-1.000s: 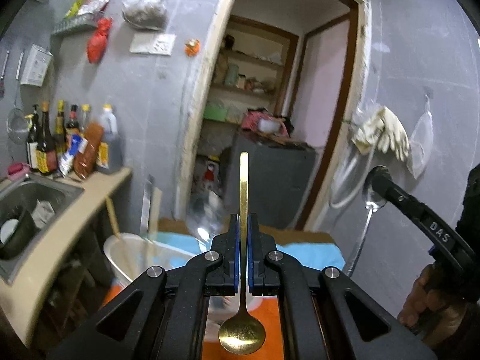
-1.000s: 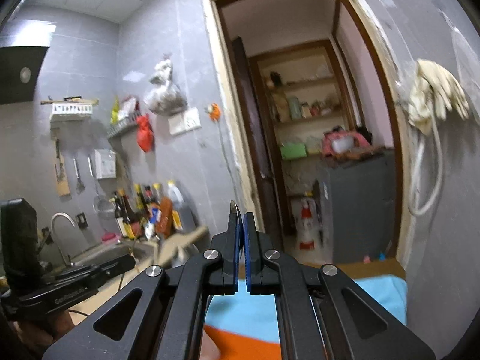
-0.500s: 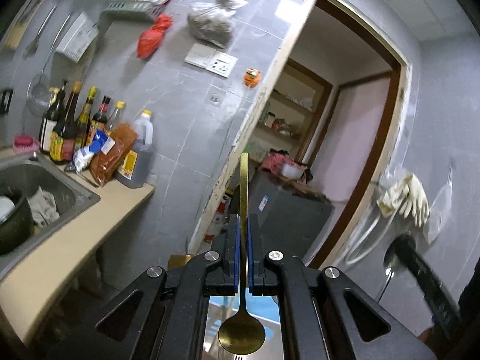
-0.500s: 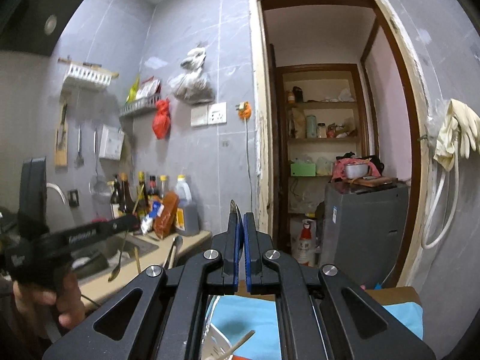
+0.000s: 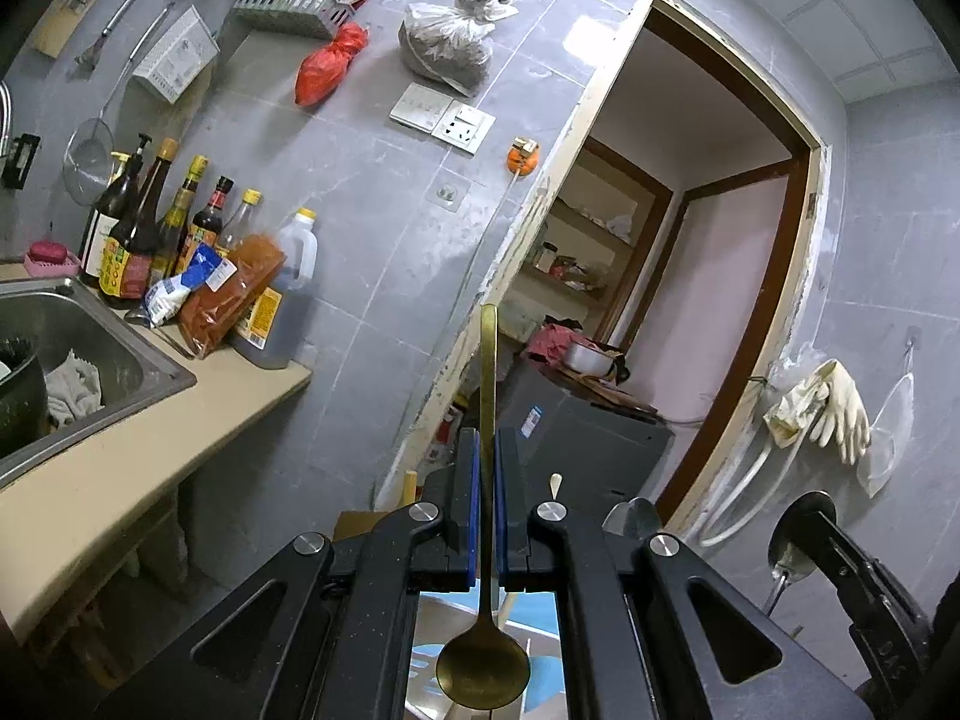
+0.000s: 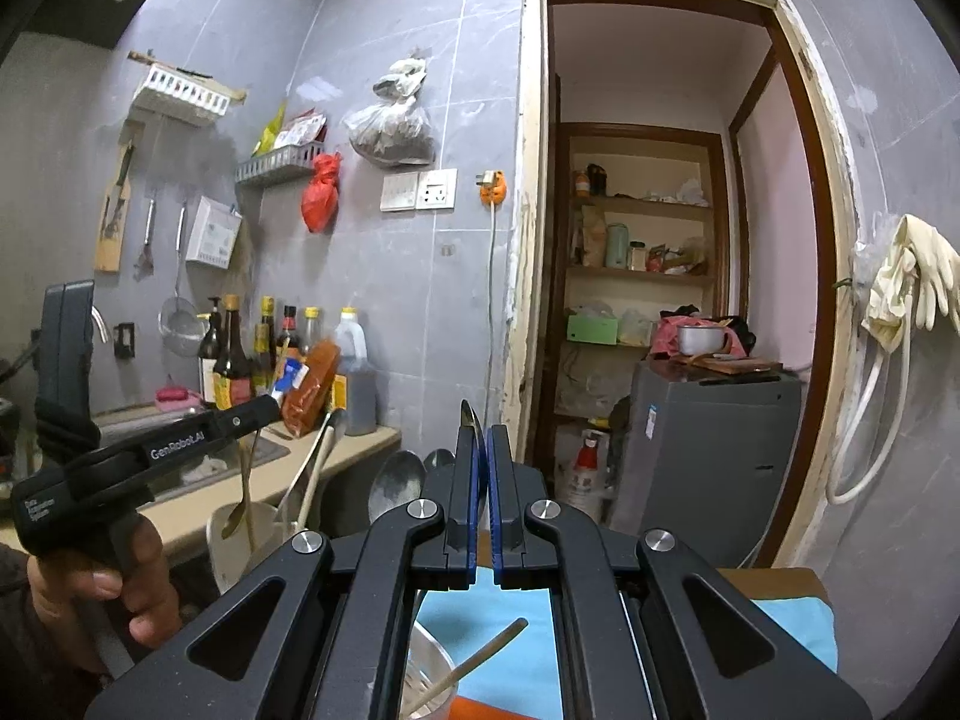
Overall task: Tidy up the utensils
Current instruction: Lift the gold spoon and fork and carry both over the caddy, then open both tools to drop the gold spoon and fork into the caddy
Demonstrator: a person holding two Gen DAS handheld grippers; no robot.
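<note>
Both grippers: matte black speckled linkage arms, triangular cutouts, silver round screws at pivots, blue pads on the fingers [image 5: 465, 498]. Left gripper [image 6: 264, 409] body black, white "GenRobot.AI" lettering. Left hand [image 6: 129, 579]: bare skin, dark sleeve at the wrist. Right gripper [image 5: 807, 531] black, white "DAS" lettering.
</note>
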